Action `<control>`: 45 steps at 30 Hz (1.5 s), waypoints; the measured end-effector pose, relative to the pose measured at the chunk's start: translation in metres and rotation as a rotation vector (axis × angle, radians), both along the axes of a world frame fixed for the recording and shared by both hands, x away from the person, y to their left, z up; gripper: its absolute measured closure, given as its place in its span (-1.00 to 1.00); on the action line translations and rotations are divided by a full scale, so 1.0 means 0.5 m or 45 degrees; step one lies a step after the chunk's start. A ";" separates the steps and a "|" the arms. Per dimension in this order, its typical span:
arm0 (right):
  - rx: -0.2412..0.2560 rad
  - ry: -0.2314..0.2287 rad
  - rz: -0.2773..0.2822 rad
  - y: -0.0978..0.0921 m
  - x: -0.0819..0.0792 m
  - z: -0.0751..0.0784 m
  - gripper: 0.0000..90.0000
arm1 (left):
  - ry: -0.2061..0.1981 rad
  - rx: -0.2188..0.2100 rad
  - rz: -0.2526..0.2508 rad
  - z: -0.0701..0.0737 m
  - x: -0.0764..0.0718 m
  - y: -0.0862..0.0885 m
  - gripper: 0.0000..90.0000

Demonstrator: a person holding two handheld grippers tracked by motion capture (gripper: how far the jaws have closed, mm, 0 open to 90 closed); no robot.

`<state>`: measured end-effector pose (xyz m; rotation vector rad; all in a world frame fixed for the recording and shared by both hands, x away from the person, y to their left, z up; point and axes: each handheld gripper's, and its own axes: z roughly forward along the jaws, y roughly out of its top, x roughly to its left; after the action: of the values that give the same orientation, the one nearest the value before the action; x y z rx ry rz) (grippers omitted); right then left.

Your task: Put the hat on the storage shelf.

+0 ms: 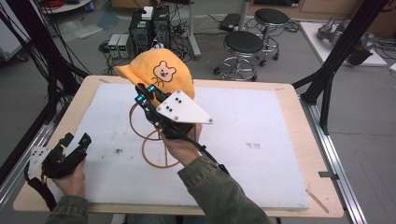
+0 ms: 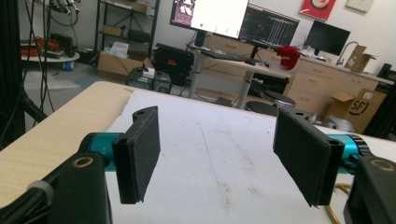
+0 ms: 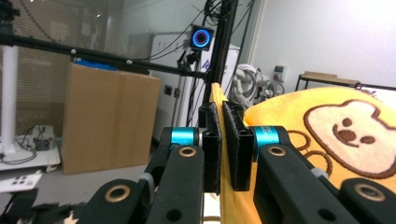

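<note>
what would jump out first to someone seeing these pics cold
The orange cap with a bear face, held up above the far middle of the white mat, pinched by its edge in the right gripper. Under it a thin wooden stand of hoops rises from the mat. At the near left corner the left gripper hangs open, holding nothing.

Cap (image 1: 161, 74): orange-yellow, cream bear face with brown eyes, nose and outline. My right tool (image 3: 222, 140): black jaws, teal collars, white plate on top. Tabletop (image 1: 289, 100): pale wood under a scuffed white sheet (image 1: 247, 140).
</note>
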<state>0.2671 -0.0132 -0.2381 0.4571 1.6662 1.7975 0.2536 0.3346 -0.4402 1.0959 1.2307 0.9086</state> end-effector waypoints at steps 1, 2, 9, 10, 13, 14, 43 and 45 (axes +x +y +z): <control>-0.006 0.002 0.006 0.005 -0.003 -0.004 0.91 | -0.001 0.000 0.000 0.000 0.000 0.000 -0.29; -0.009 0.008 0.009 0.009 -0.005 -0.009 0.91 | -0.004 -0.004 0.001 0.000 0.000 0.000 -0.29; -0.047 0.078 0.027 0.027 -0.009 -0.044 0.91 | 0.005 0.005 -0.003 0.000 0.000 0.000 -0.29; -0.050 0.087 0.036 0.029 -0.010 -0.049 0.91 | 0.004 0.007 -0.004 0.000 0.000 0.000 -0.29; -0.070 0.105 0.053 0.039 -0.014 -0.062 0.91 | 0.002 0.007 -0.005 -0.001 0.001 -0.001 -0.29; -0.081 0.107 0.060 0.042 -0.016 -0.066 0.91 | 0.002 0.007 -0.005 -0.001 0.001 -0.001 -0.29; -0.232 0.284 0.089 0.082 -0.026 -0.188 0.90 | 0.013 0.014 -0.014 -0.002 0.002 -0.004 -0.29; -0.235 0.291 0.088 0.081 -0.026 -0.188 0.90 | 0.013 0.013 -0.015 -0.002 0.001 -0.004 -0.29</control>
<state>0.2540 0.0272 -0.3321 0.5446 2.0066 1.6703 0.2543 0.3325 -0.4414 1.1159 1.2279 0.9023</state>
